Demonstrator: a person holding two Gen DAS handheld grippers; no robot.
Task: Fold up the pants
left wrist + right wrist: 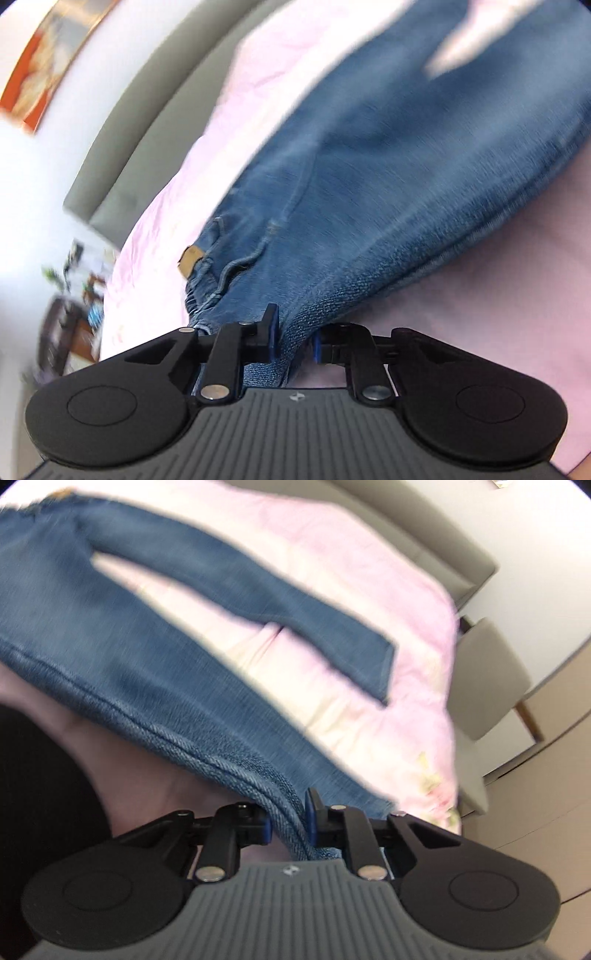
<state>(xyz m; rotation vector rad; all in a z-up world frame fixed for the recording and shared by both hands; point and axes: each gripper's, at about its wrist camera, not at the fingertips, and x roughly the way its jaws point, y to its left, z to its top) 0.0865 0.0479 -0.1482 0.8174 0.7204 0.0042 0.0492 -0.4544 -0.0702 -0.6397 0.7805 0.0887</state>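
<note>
Blue jeans (388,155) lie spread on a pink bedspread (173,192). My left gripper (293,332) is shut on the jeans near the waistband, by the tan label (190,260). My right gripper (290,821) is shut on the near leg's side seam (166,686) close to its hem and lifts it off the bed. The far leg (295,620) lies flat on the bedspread (369,572), its hem pointing right.
A grey headboard (147,122) runs behind the bed. A grey chair (487,675) stands by the bed's right side. A cluttered low table (74,295) is at the left. Beige floor (535,794) is at the right.
</note>
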